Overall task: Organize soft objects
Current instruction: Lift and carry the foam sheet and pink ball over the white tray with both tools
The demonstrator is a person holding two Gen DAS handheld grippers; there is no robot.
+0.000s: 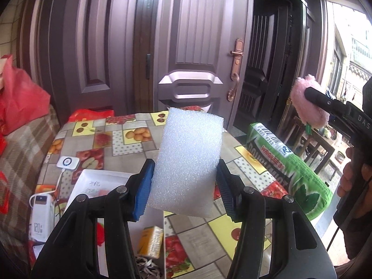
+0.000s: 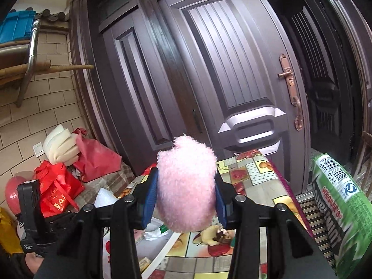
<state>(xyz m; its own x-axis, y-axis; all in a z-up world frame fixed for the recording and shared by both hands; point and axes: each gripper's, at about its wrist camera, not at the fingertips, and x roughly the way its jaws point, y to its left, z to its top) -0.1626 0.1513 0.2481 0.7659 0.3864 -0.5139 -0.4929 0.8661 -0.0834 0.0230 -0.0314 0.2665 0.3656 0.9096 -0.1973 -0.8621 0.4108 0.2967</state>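
A yellow carton (image 1: 150, 241) is seen in the white box (image 1: 93, 176) on the table (image 1: 197, 237), shown clearly only in the left view. A white foam block (image 1: 188, 160) is clamped in the left gripper (image 1: 186, 186), a pink plush (image 2: 186, 186) in the right gripper (image 2: 186, 197), both above the table

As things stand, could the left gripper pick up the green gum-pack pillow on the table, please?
Probably not yet. The left gripper is already shut on the white foam block, so its jaws are full. The green pillow lies uncovered on the table, so the path itself looks free.
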